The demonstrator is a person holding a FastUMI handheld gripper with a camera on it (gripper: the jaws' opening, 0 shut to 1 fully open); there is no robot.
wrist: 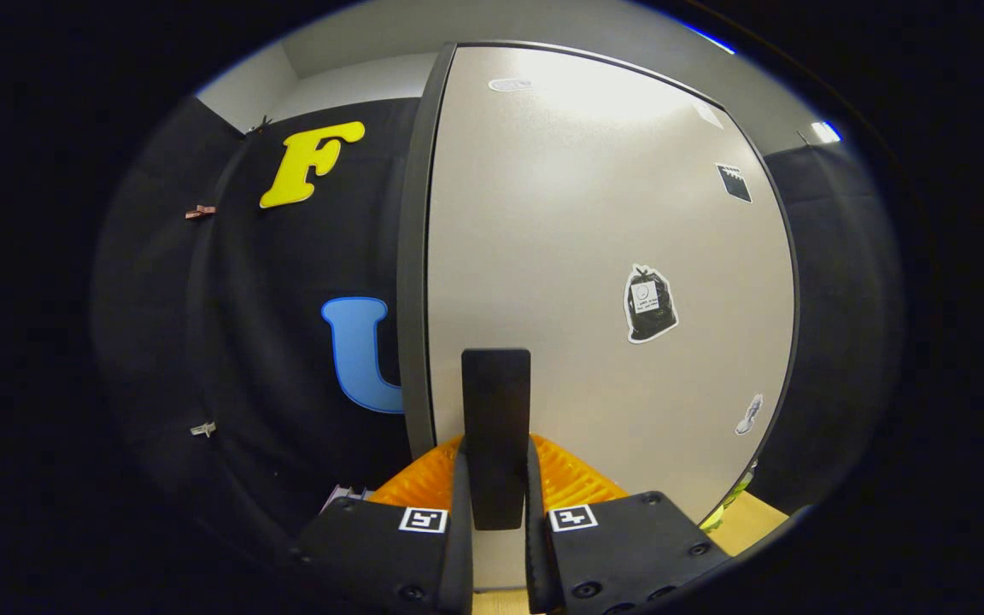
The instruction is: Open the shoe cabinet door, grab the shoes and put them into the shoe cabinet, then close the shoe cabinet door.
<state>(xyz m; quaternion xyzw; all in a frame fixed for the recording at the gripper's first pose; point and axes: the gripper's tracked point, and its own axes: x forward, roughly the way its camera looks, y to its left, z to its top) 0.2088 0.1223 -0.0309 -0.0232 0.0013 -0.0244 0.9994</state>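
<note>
The shoe cabinet door (594, 239) is a large pale panel with a dark rim, standing upright right in front of me. Its flat black handle (496, 401) sits near the door's left edge and runs vertically. My gripper (496, 468) has one finger on each side of the handle's lower part, and both fingers press against it. Past the door's lower right corner a small yellow-green thing (735, 500) peeks out; I cannot tell whether it is a shoe.
Several stickers are stuck on the door, among them a black bag-shaped one (651, 303). The booth's black cloth wall (287, 359) hangs left of the door's edge. A strip of light wooden surface (752, 521) shows low on the right.
</note>
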